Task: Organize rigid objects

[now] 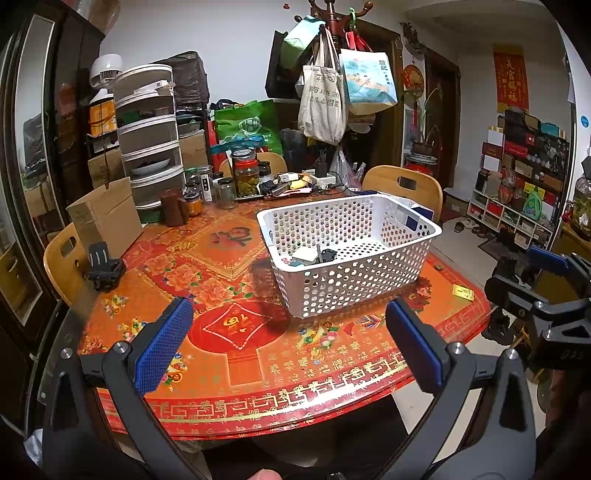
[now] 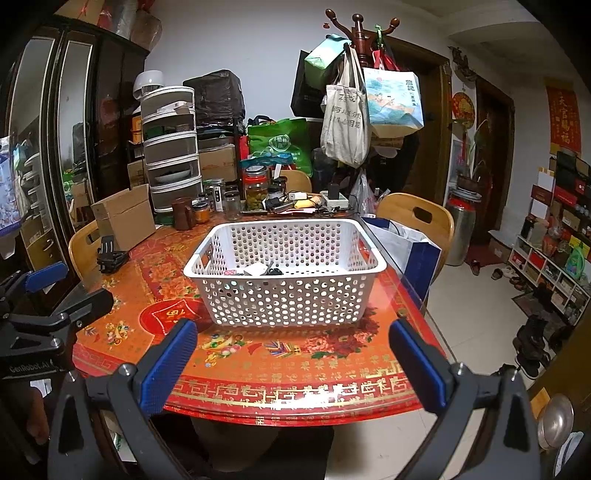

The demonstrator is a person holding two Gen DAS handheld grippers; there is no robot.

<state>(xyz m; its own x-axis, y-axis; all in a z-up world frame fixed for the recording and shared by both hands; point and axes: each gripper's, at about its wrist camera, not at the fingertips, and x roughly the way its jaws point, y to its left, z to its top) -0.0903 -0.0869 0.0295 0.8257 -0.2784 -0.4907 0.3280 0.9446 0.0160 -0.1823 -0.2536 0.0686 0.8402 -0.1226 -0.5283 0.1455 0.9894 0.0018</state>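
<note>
We see a cardboard box (image 1: 105, 214) and a brown mug (image 1: 173, 207) at the far left of the bench (image 1: 258, 369). Behind it, cloth bags (image 1: 323, 107) hang on a coat stand (image 1: 334, 22).

"GenRobot.AI" is printed in white on the black body of the left gripper (image 2: 44, 291) at the near left; the far-right red wall scroll (image 2: 564, 117) reads 天官赐福.

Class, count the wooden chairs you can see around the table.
3: one at the table's left edge, one behind the jars, one at the far right. Others may be hidden.
</note>
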